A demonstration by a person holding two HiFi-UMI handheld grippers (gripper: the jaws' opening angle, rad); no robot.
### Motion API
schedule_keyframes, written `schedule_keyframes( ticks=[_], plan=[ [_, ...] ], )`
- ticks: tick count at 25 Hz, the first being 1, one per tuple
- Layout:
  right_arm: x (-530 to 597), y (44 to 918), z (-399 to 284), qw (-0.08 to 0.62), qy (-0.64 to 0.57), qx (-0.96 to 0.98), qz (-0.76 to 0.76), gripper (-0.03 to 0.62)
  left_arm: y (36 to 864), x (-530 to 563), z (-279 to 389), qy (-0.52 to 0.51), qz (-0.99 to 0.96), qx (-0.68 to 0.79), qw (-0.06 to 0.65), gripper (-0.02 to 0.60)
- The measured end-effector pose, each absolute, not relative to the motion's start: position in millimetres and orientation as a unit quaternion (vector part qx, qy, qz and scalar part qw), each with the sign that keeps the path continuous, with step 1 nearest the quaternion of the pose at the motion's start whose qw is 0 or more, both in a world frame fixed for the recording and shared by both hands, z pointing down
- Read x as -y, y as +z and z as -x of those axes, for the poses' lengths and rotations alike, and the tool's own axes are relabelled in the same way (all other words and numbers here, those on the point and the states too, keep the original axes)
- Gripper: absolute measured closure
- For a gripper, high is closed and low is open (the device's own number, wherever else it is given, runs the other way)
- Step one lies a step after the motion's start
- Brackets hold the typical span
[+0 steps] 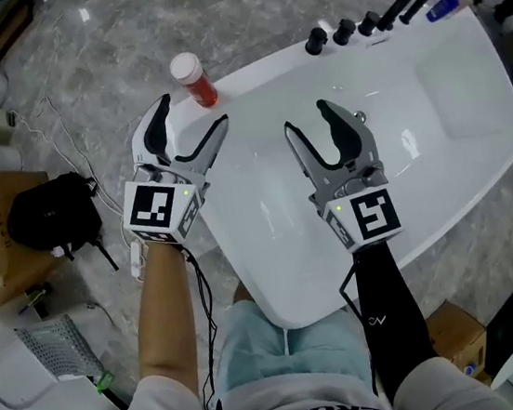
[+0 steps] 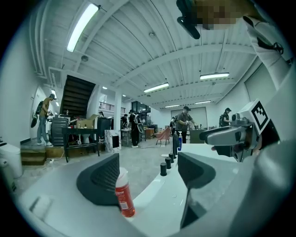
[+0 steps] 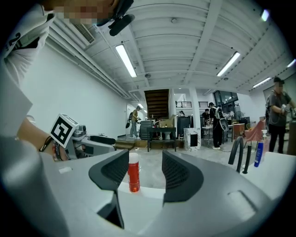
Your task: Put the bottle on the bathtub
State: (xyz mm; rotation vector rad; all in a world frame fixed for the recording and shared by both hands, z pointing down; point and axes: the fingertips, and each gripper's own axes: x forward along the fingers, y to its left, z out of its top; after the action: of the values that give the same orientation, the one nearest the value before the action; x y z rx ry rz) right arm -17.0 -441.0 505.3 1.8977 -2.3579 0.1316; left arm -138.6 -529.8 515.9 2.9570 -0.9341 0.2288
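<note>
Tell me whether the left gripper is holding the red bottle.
No, the left gripper has its jaws open, and the red bottle stands free on the bathtub rim.

The head view looks steeply down from above the near end of the white glossy bathtub (image 1: 467, 97). Both gripper views sit low over that bathtub, facing level, and share the small red white-capped bottle (image 2: 124, 196) on its rim.

A red bottle (image 1: 193, 79) stands on the bathtub (image 1: 451, 117) rim, with both open grippers, left (image 1: 188, 129) and right (image 1: 326, 126), nearer the person.
</note>
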Motion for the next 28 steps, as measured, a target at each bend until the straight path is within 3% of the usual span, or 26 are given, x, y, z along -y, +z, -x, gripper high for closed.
schedule_keyframes(
  ticks=[17, 28],
  plan=[
    [310.1, 433.6, -66.2, 0.058, 0.039, 0.817, -0.573, 0.347, 405.9, 358.7, 60.4, 0.088, -0.924, 0.372, -0.009, 0.091],
    [264.3, 383.7, -72.7, 0.056, 0.051, 0.812, -0.579, 0.353, 351.4, 291.1, 65.6, 0.108, -0.908, 0.406, 0.006, 0.098]
  ],
)
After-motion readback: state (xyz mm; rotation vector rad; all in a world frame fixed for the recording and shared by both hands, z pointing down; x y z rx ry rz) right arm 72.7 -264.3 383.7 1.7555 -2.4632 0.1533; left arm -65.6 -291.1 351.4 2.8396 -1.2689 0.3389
